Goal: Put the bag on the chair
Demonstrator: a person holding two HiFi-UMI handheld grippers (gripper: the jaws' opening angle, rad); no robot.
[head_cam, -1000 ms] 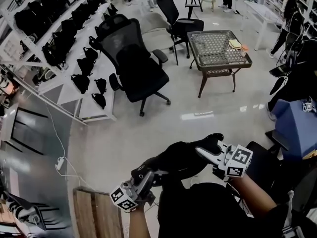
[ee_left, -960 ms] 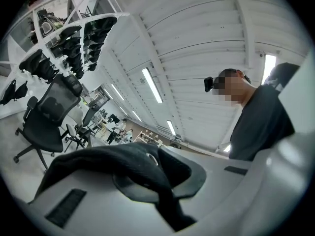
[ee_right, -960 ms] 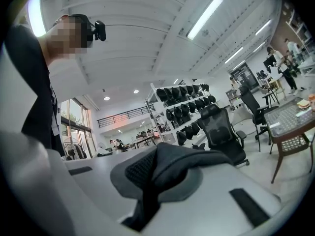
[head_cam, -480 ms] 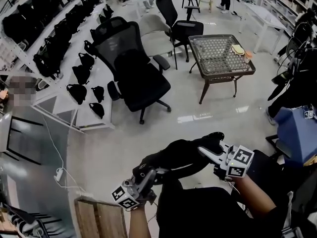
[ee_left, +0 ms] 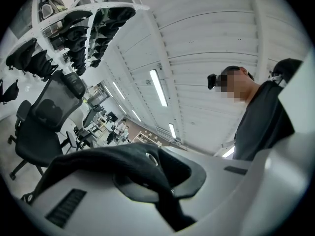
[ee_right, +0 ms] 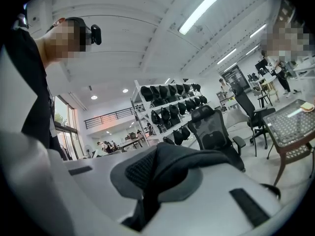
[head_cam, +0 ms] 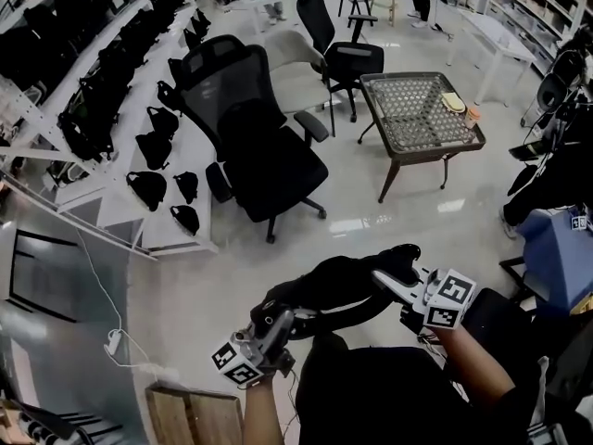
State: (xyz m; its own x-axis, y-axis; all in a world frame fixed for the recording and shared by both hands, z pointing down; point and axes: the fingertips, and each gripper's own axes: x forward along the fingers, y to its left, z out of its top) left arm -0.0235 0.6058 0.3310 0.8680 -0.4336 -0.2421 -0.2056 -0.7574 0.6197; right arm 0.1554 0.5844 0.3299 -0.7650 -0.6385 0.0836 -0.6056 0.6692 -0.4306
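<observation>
**Q:** What does the head view show?

**A:** Low in the frame, two handheld grippers carry a black bag (head_cam: 338, 286) in the air between them, just above the person's dark clothing. The left gripper (head_cam: 271, 327) has the bag's near left end. The right gripper (head_cam: 394, 281) has its right end. The black office chair (head_cam: 264, 151) stands well apart, farther off and slightly left, on its wheeled base. Pale floor (head_cam: 222, 267) lies open between the bag and the chair. A white shelf rack (head_cam: 120, 170) hung with black bags runs along the left edge of that gap. A mesh-topped table (head_cam: 422, 109) stands on the right, near the chair but apart from it.

**Q:** And the left gripper view?

**A:** The two pale jaws are pressed together on a fold of the black bag that carries a metal eyelet. Only the cloth keeps them apart. The office chair shows at the left beyond the jaws, with the rack of bags above it.

**Q:** And the right gripper view?

**A:** These jaws are likewise pinched on the bag, here on a mesh and cloth edge that bulges up over them. Beyond them the office chair stands right of centre. The rack is behind it to the left and the table is at the right edge. Open floor lies between the chair and the table.
</observation>
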